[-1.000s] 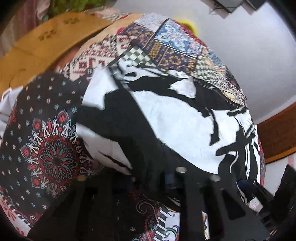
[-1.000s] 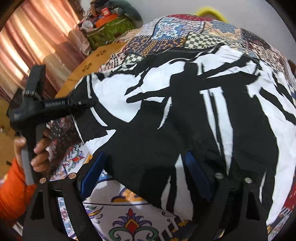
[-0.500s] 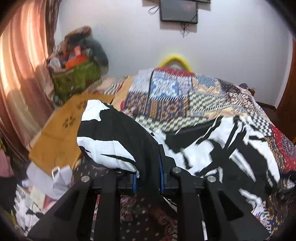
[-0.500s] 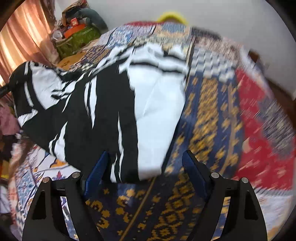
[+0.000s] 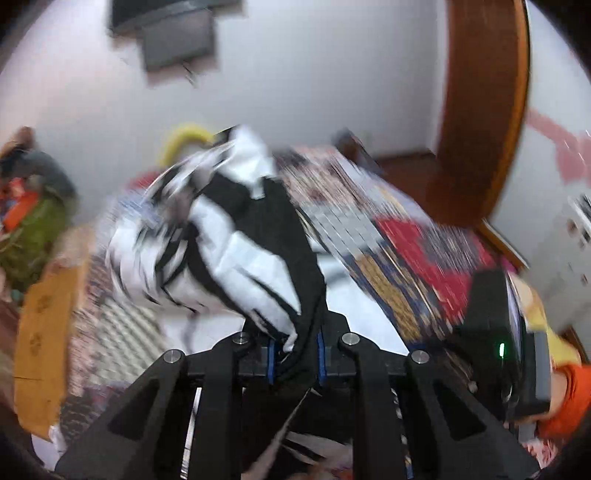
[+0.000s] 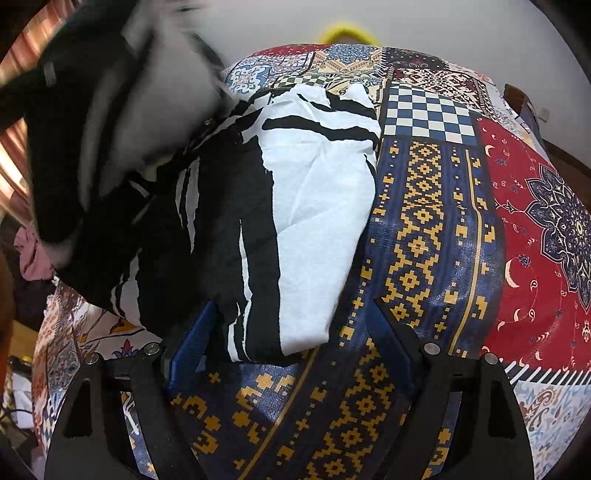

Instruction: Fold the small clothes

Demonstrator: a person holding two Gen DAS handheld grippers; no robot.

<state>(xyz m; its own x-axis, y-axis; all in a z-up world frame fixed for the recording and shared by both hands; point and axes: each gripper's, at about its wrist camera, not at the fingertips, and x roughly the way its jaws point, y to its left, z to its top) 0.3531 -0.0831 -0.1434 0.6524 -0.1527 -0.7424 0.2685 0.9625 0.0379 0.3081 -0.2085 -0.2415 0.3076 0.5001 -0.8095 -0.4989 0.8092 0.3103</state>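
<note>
Bedroom with white walls; work surface is a bed under a patchwork bedspread (image 6: 436, 229) of navy-and-gold, red, and checkered panels.

Left gripper (image 5: 295, 354): clenched on the garment (image 5: 236, 251), a black-and-white printed piece of clothing. Blue pads (image 5: 271, 356) pressed against a bunched black edge of the fabric. Held portion lifted off the bed and draped forward over the fingers; heavily motion-blurred in the left wrist view. Beyond it: bedspread (image 5: 406, 251), a yellow curved object (image 5: 181, 138) at the far end of the bed, a dark wall-mounted screen (image 5: 177, 40) above, a wooden door frame (image 5: 480, 110) at right. At left: a pile of bags and belongings (image 5: 29, 214) and an orange-brown sheet (image 5: 44, 332) beside the bed. At lower right: the other black handheld unit (image 5: 495, 332) with a green indicator light, gripped near an orange sleeve (image 5: 565, 402).

Right gripper (image 6: 291, 350): released, jaws spread wide, blue pads (image 6: 192, 343) apart. Near hem of the garment (image 6: 317, 206) lying between the fingers on the navy-and-gold panel, not pinched. Remainder of the garment spread flat toward the far end of the bed, white section at right, black section at left. Upper left of the right wrist view: raised portion of the fabric, blurred, overlapping the flat portion. Pink striped curtain (image 6: 11, 162) at the far left edge. Yellow curved object (image 6: 347, 31) at the far end.
</note>
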